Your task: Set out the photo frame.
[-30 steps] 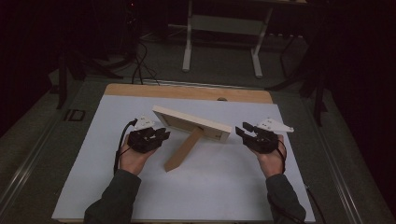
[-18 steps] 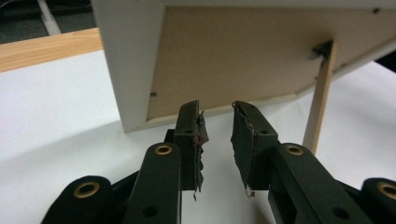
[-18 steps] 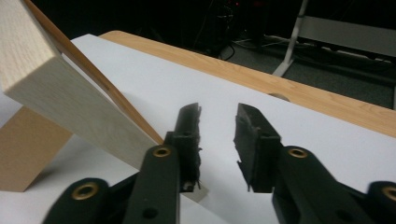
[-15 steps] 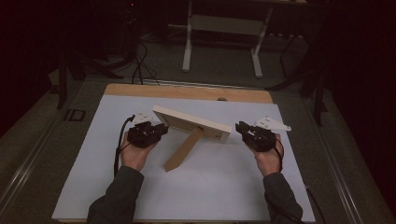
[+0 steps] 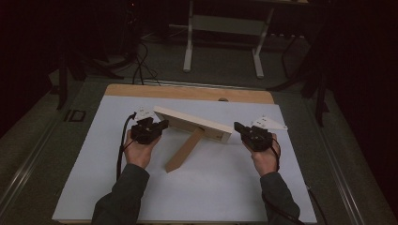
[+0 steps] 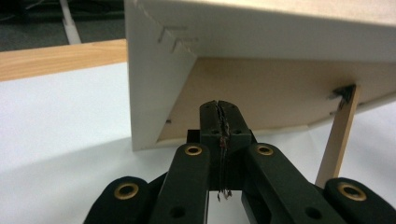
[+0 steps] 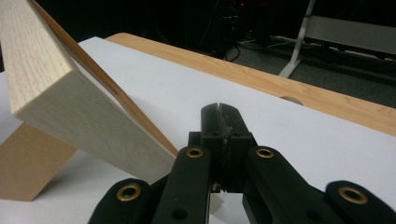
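A wooden picture frame (image 5: 192, 123) stands tilted on the white surface (image 5: 211, 187), propped on its rear strut (image 5: 184, 151), between the two grippers. The left gripper (image 5: 159, 125) sits at the frame's left end and the right gripper (image 5: 238, 127) just off its right end. Both have just been closing, and their jaws now meet with nothing between them. The frame's front face is hidden, and each gripper view cuts off its far end.

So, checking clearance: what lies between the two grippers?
In the high view, the wooden picture frame on its stand stands between the left gripper and right gripper.
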Action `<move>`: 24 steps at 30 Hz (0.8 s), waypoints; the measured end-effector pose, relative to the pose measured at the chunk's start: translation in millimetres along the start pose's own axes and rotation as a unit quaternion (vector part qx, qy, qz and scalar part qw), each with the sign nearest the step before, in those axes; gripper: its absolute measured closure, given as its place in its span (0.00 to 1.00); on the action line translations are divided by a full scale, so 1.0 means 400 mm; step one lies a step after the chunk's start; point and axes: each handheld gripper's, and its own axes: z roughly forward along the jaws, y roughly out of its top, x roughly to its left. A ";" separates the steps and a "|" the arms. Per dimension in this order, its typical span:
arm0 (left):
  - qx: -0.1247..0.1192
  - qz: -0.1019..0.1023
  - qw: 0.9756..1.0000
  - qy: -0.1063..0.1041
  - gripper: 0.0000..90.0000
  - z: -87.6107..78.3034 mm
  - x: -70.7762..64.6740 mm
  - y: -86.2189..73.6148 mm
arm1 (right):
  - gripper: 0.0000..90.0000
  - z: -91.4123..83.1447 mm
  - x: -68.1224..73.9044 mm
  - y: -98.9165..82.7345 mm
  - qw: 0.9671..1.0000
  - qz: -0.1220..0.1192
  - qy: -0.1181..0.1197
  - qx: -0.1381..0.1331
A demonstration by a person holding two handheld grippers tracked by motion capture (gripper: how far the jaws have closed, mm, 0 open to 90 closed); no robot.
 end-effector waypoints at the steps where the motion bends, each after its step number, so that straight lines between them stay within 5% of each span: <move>1: 0.001 0.000 1.000 0.000 1.00 0.001 0.000 0.001 | 1.00 0.002 0.000 0.000 1.000 0.001 0.000 -0.001; 24: 0.016 0.011 1.000 0.014 1.00 0.018 -0.005 0.020 | 1.00 0.037 0.019 0.005 0.999 -0.013 0.026 0.017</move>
